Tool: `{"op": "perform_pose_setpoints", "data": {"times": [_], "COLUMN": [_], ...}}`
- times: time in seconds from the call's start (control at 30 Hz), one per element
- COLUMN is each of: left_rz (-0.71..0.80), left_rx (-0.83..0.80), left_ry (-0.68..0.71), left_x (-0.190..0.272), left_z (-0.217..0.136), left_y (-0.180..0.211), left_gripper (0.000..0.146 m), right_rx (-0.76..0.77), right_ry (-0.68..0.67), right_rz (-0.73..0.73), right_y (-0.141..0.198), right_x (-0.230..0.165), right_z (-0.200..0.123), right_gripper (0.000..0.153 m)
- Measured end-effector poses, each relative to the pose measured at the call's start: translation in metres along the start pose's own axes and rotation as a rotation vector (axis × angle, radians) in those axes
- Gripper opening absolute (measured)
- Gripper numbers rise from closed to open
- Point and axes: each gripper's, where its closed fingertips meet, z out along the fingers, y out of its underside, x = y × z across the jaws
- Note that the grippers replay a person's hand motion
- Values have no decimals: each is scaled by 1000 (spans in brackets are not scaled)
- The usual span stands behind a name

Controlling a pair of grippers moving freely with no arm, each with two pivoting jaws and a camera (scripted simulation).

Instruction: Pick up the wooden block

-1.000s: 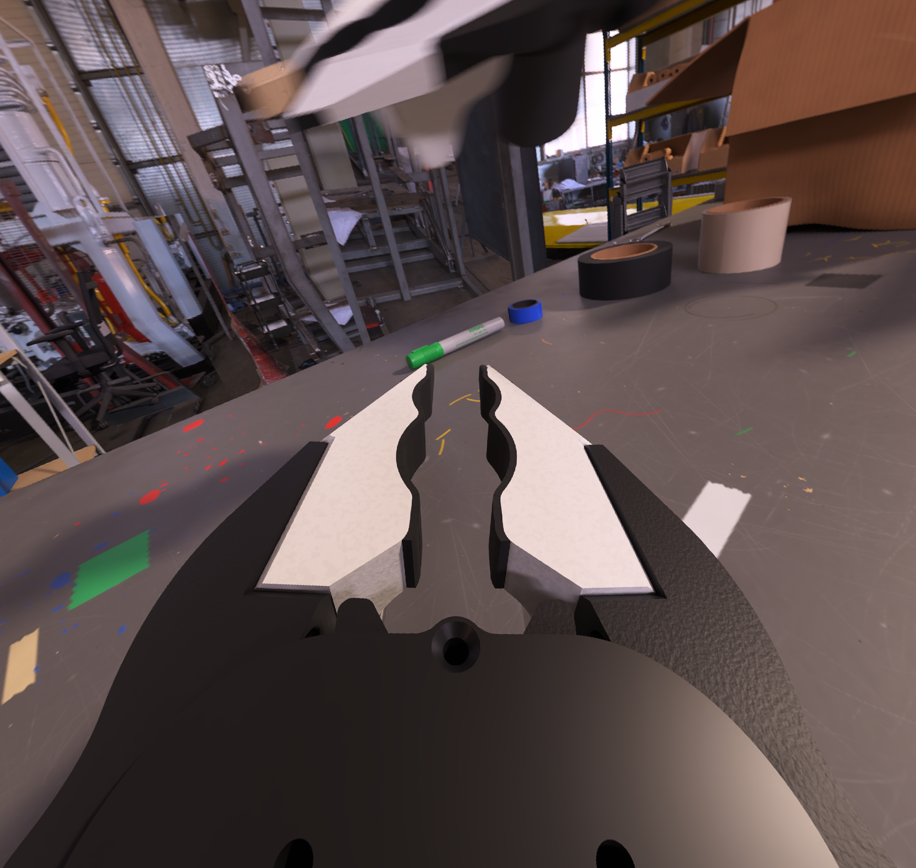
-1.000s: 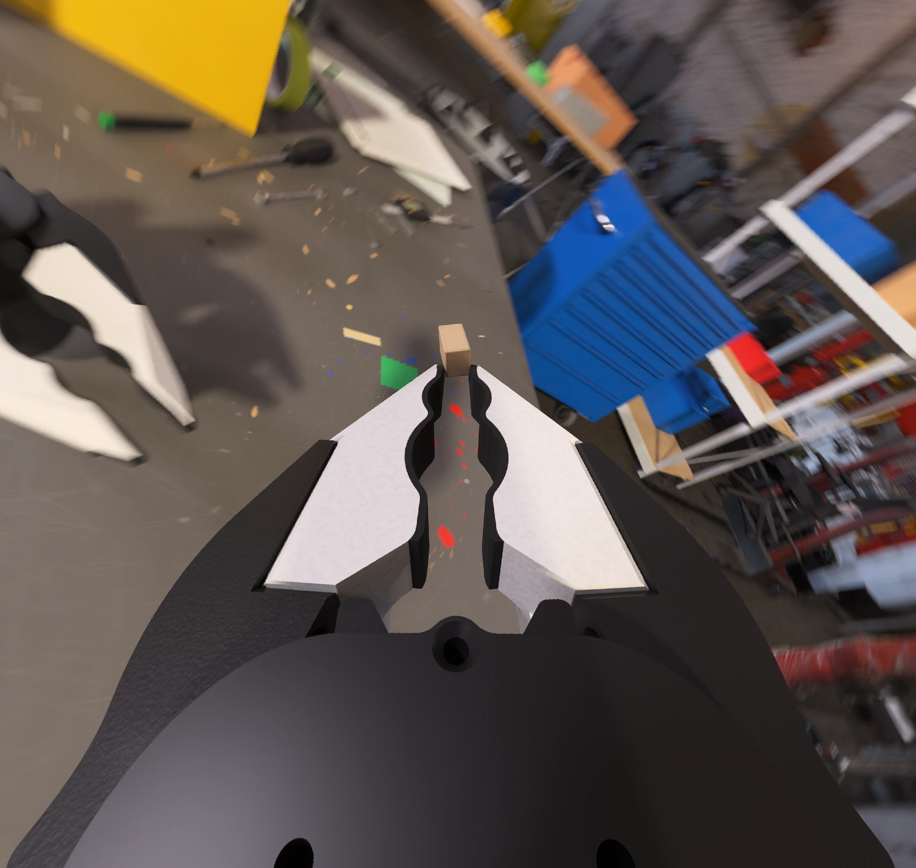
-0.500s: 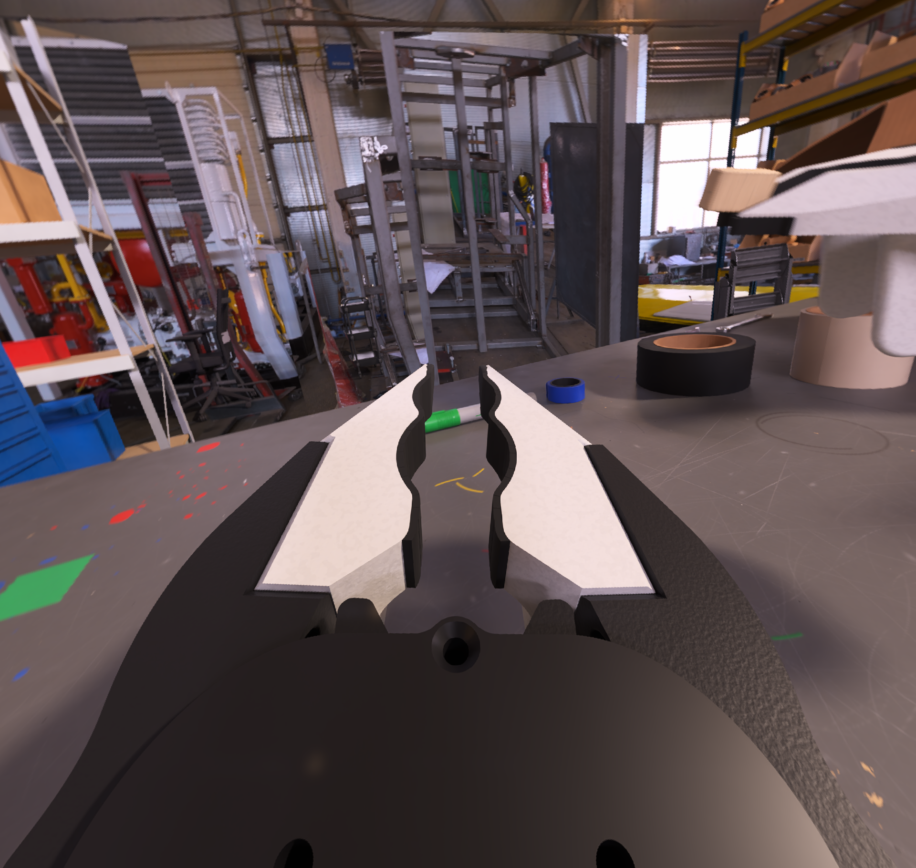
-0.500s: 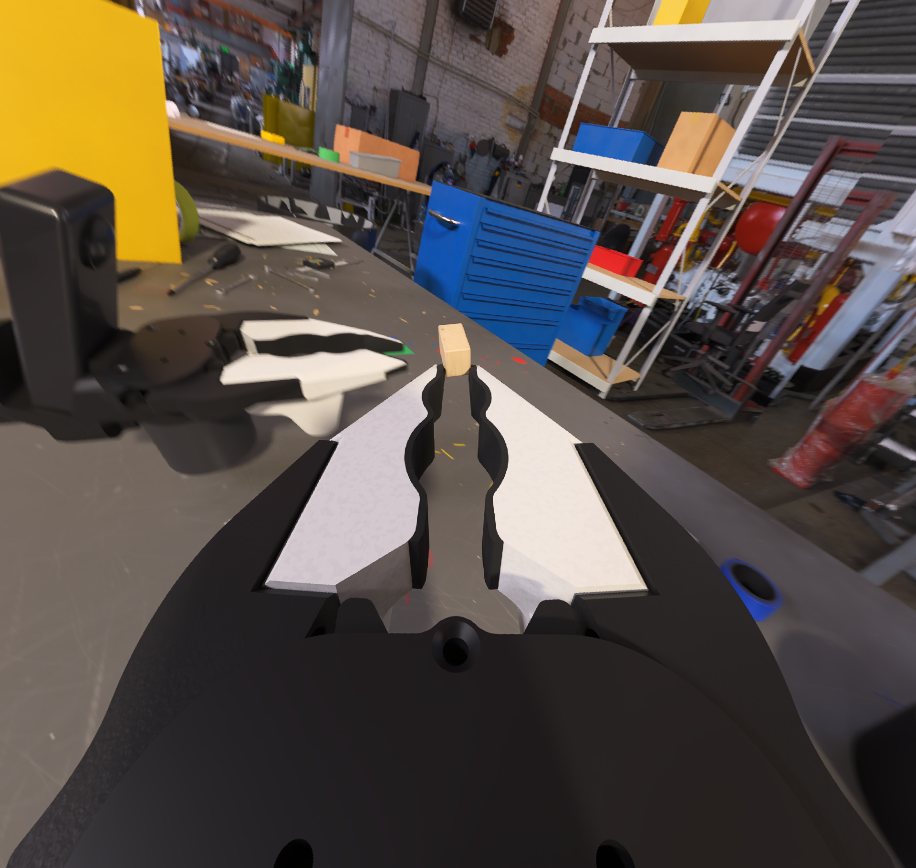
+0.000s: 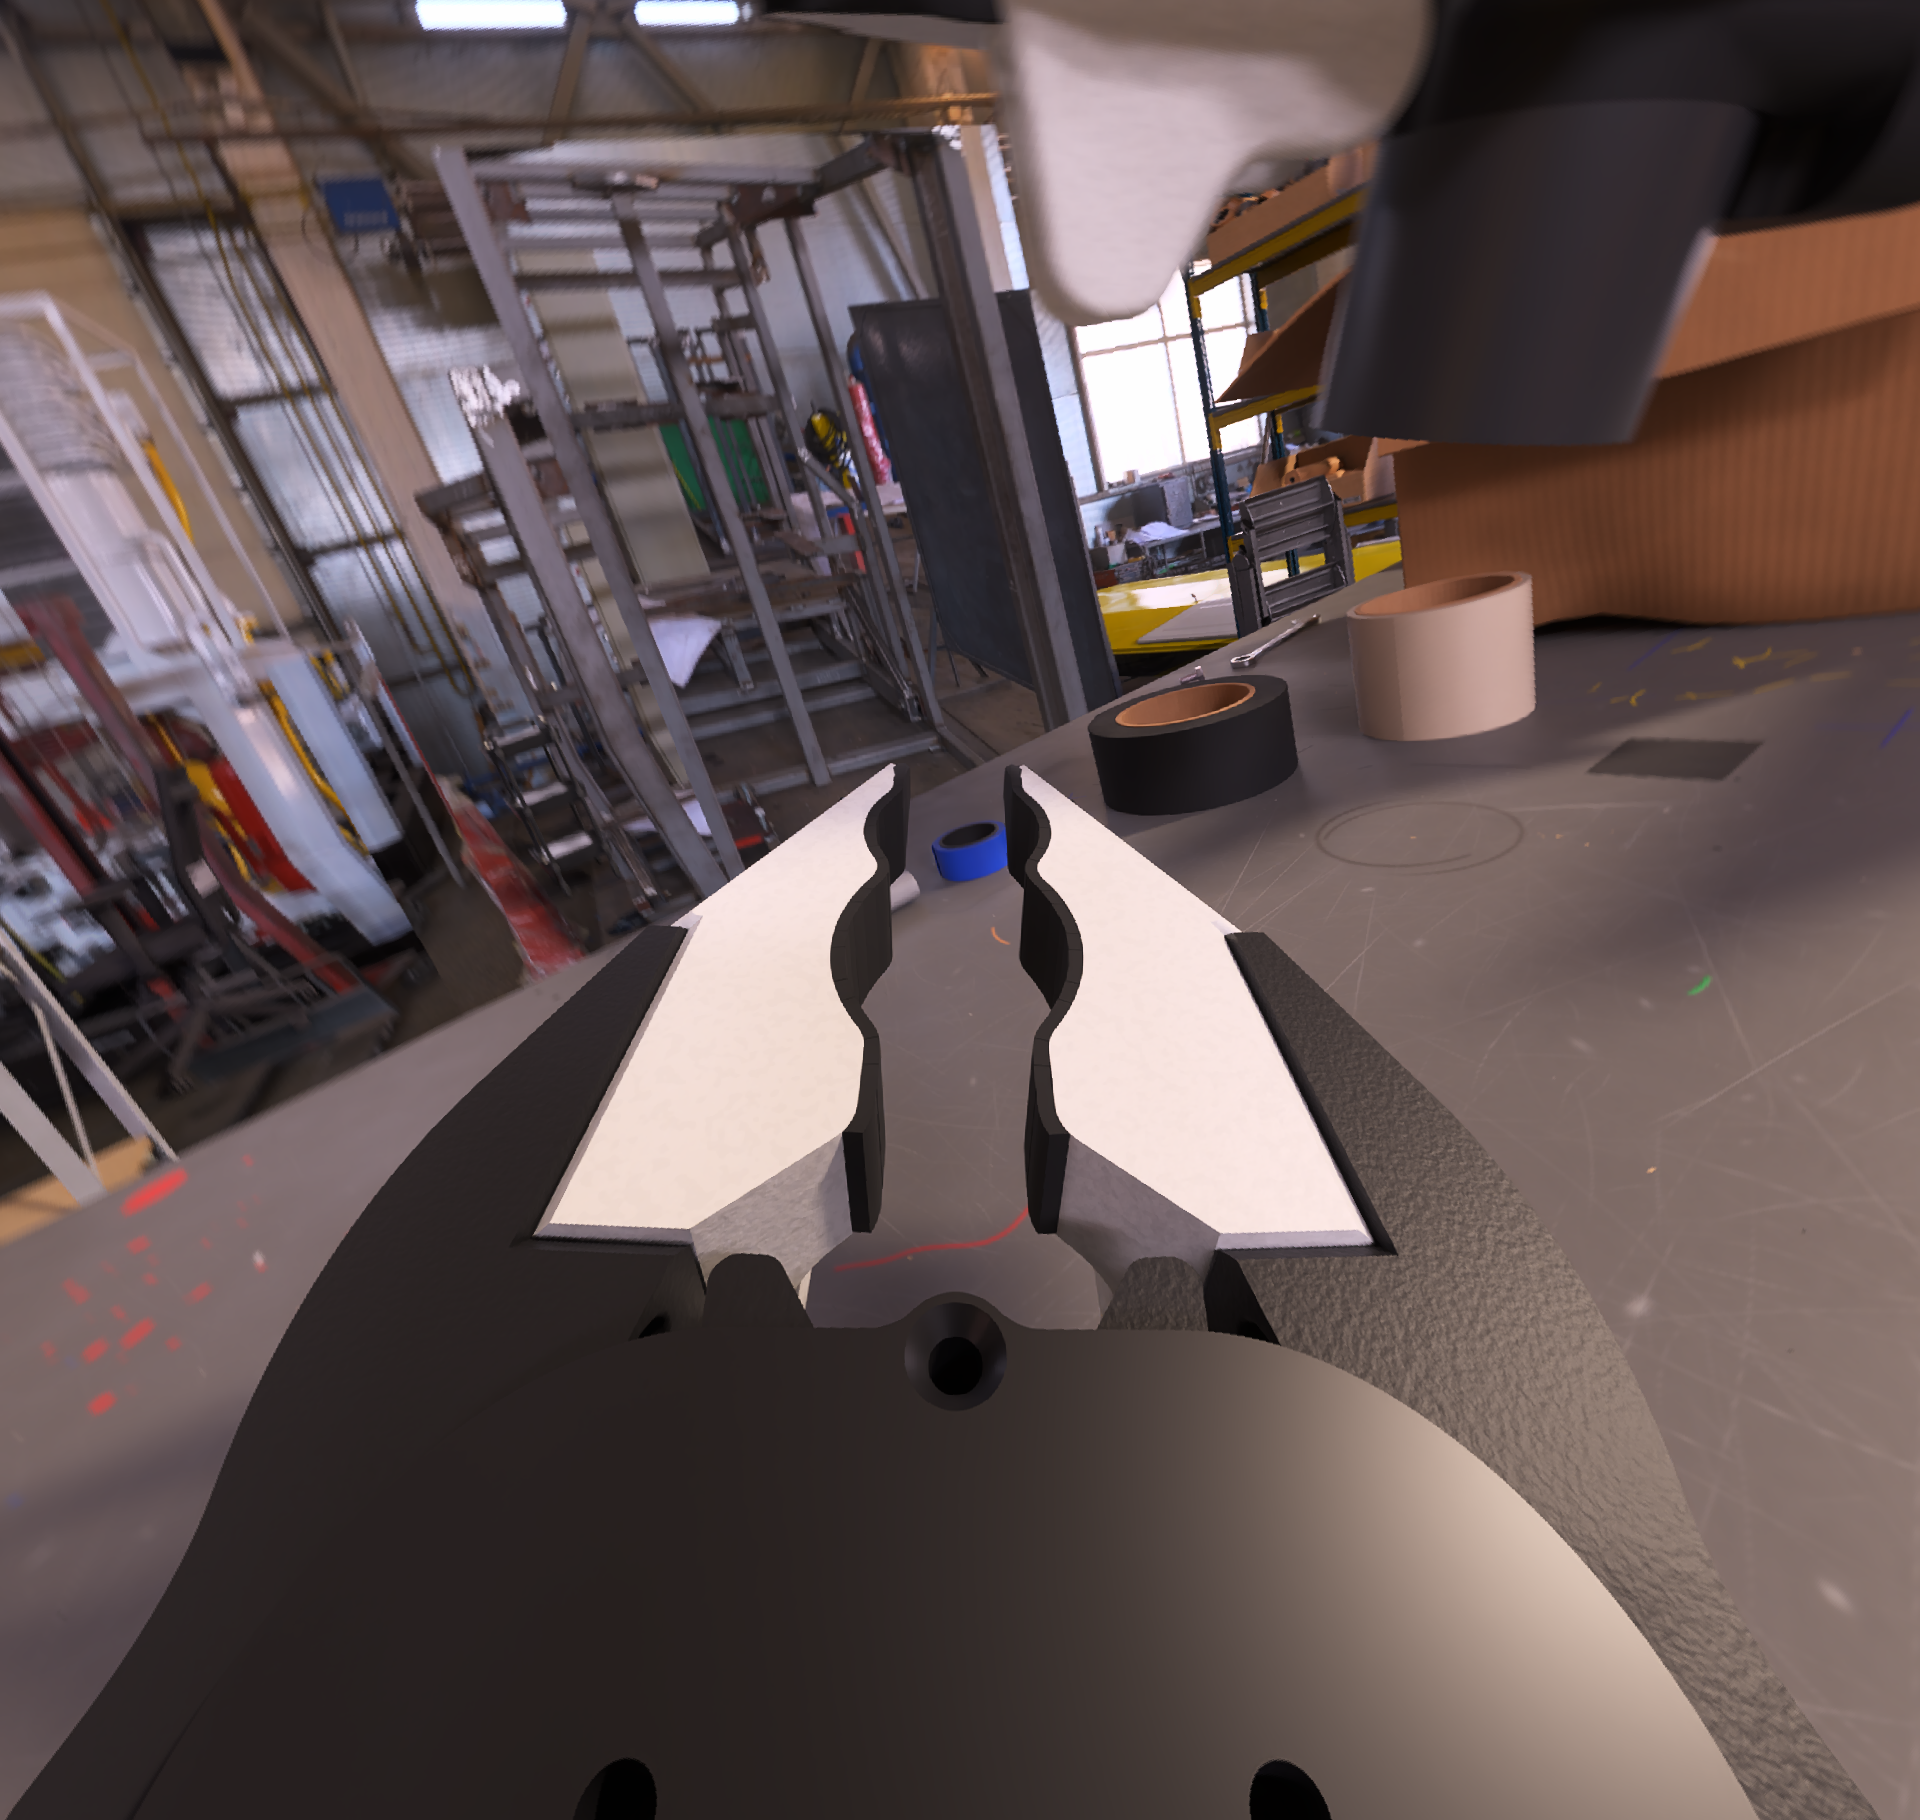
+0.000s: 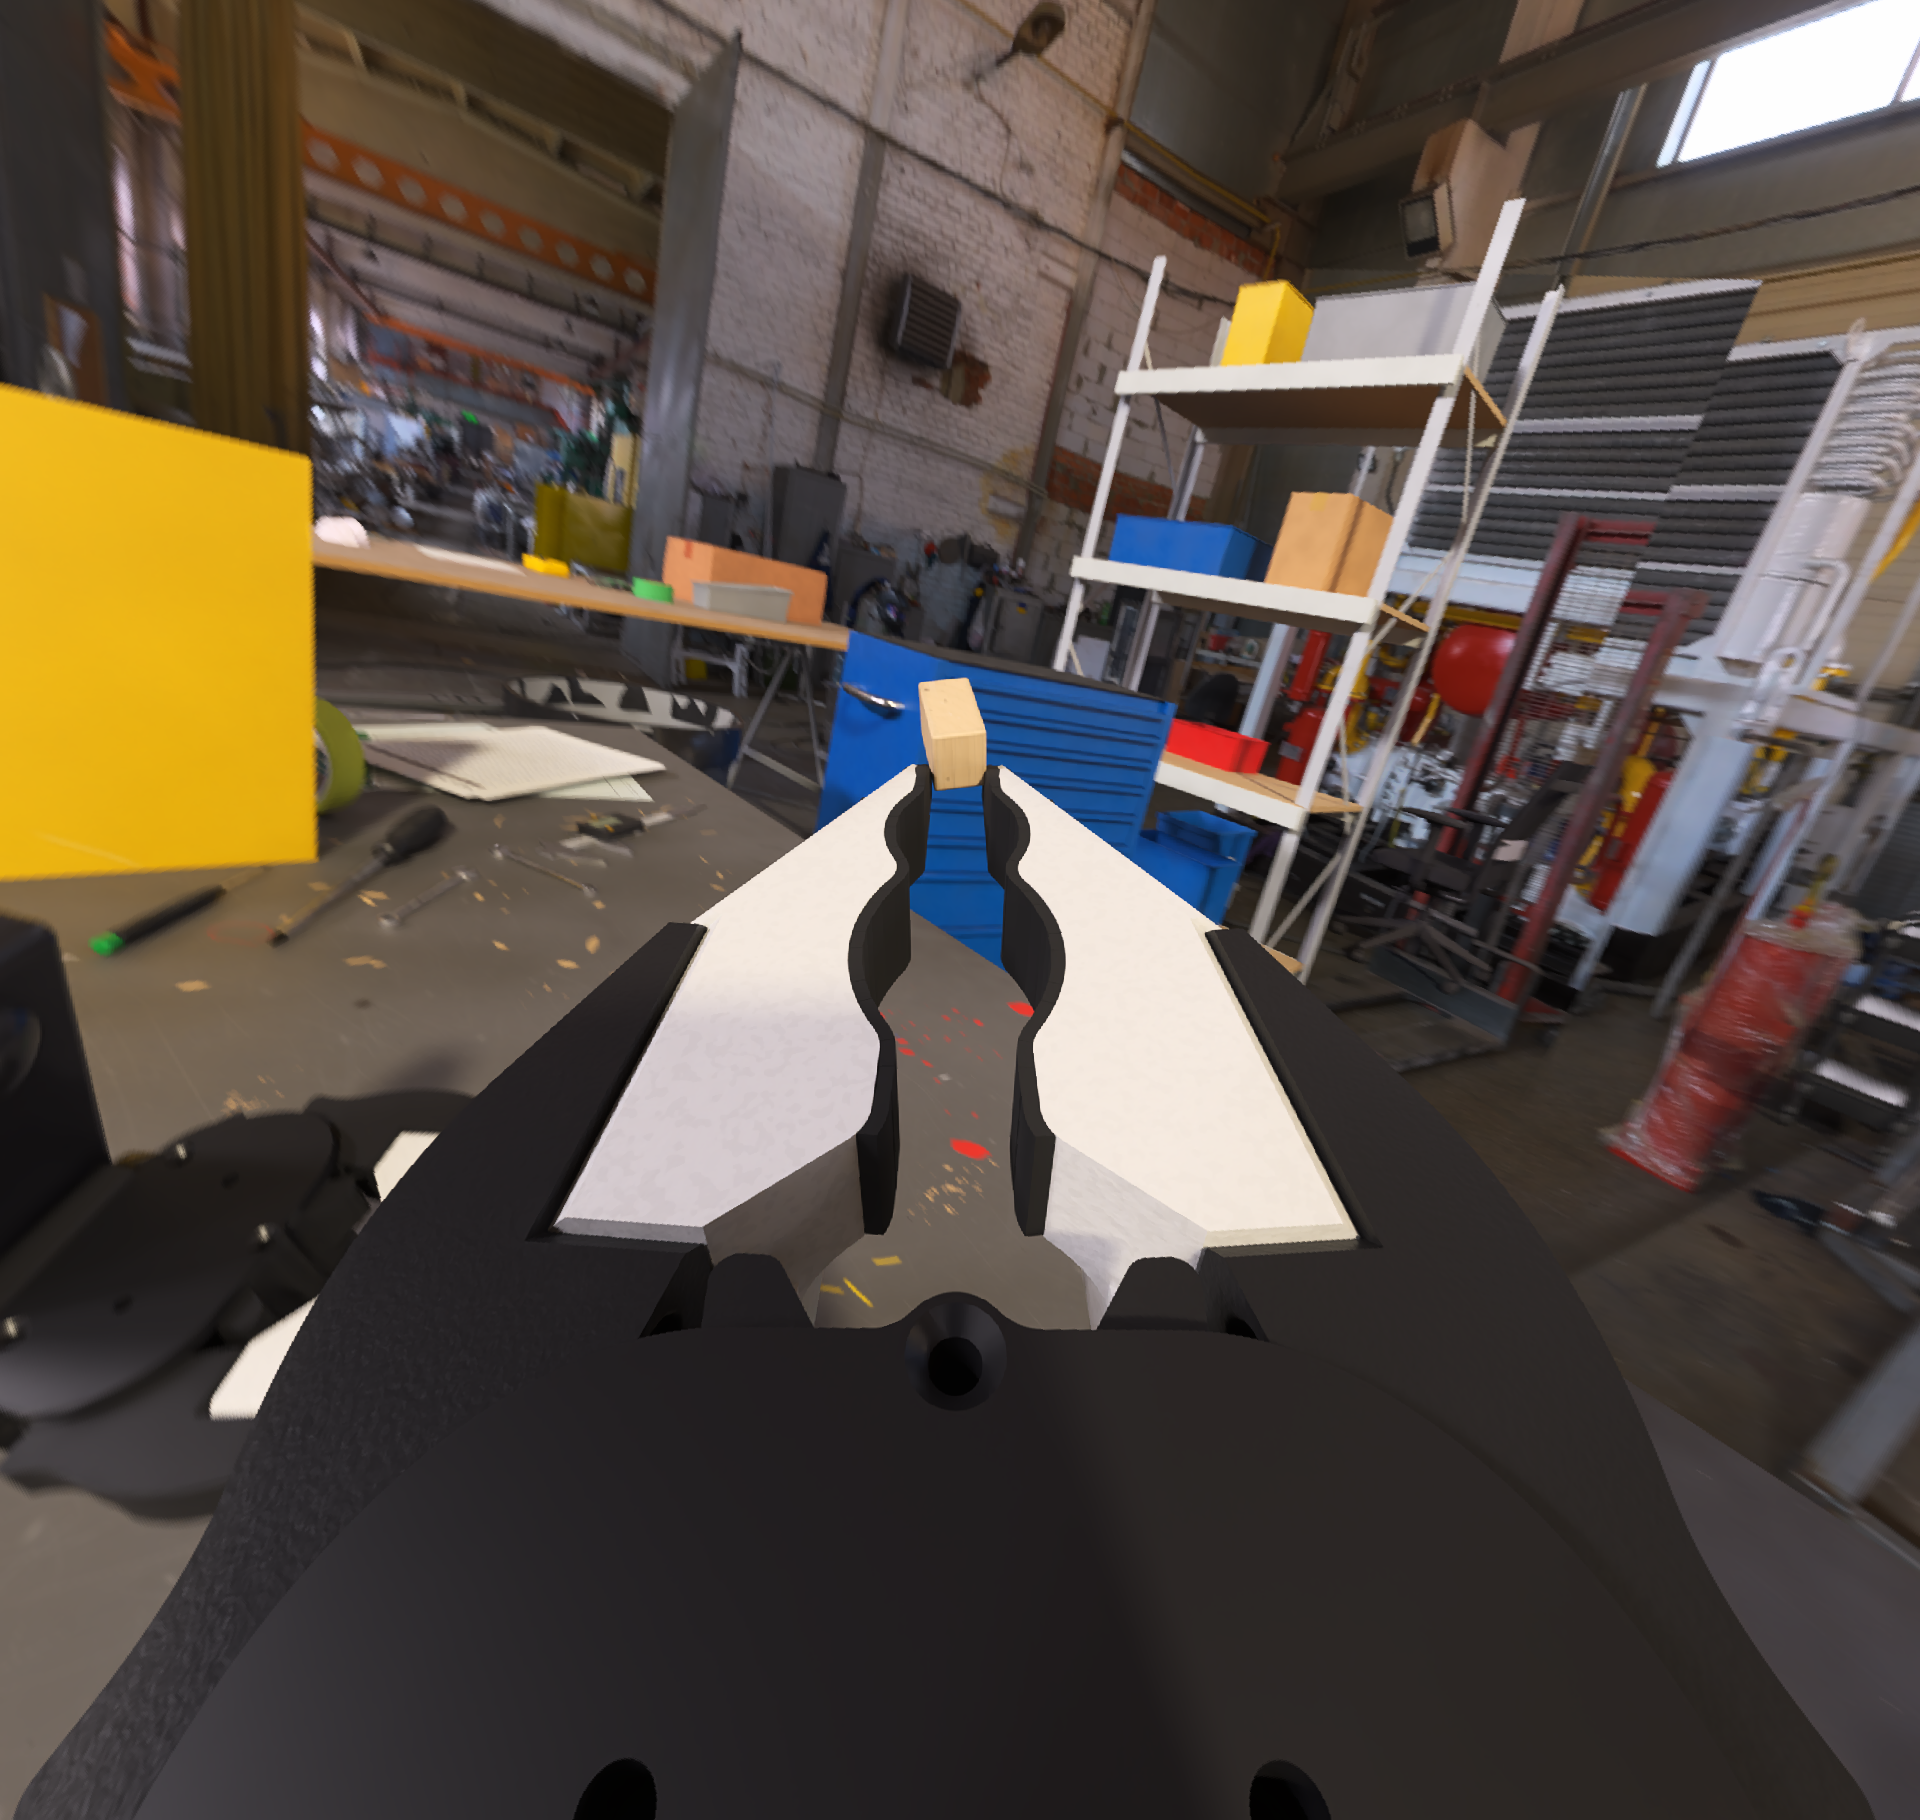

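Note:
The wooden block [image 6: 952, 734] is a small pale cuboid pinched upright between the tips of my right gripper [image 6: 953, 778], held in the air above the grey workbench [image 6: 416, 1022]. My left gripper [image 5: 954, 783] is open and empty, low over the bench [image 5: 1558, 1043], pointing at its far edge. The right gripper's white fingers [image 5: 1091, 56] hang blurred across the top of the left wrist view, above the left gripper. The left gripper's black body [image 6: 208, 1251] shows at the lower left of the right wrist view.
A black tape roll [image 5: 1195, 742], a beige roll [image 5: 1442, 653], a small blue tape roll [image 5: 968, 851] and a cardboard box [image 5: 1714, 471] lie ahead of the left gripper. A yellow box [image 6: 156, 648], a screwdriver [image 6: 364, 866], papers [image 6: 509, 757] and a green-tipped marker [image 6: 156, 923] lie to the left.
My right gripper has tilted up from looking down at the bench and risen with the block in it, passing over the left gripper. The left gripper has swung but stays open and empty.

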Motion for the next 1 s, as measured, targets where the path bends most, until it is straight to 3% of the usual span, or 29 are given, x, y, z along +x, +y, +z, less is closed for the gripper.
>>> {"op": "perform_pose_setpoints", "data": {"times": [0.1, 0.2, 0.3, 0.53, 0.73, 1.0], "left_rz": [82, 84, 94, 22, -123, -79], "left_rx": [24, 44, 47, 47, 17, -50], "left_ry": [29, 44, 49, 9, -94, -120], "left_x": [8, 11, 12, -2, -34, -38], "left_z": [1, 3, 6, 3, -4, -2], "left_y": [-5, -8, -8, -6, 5, 13], "left_gripper": [18, 18, 18, 18, 18, 17], "right_rx": [21, 14, 40, 28, -138, -292], "right_ry": [-18, -5, -41, -45, -125, -152], "right_rz": [4, -42, 4, 0, -50, 5], "right_y": [-2, 0, -6, -6, 52, 93], "right_x": [-6, -9, -13, -11, -40, -58], "right_z": [7, 9, 7, 3, -12, -9], "right_gripper": [10, 10, 10, 10, 10, 10]}}
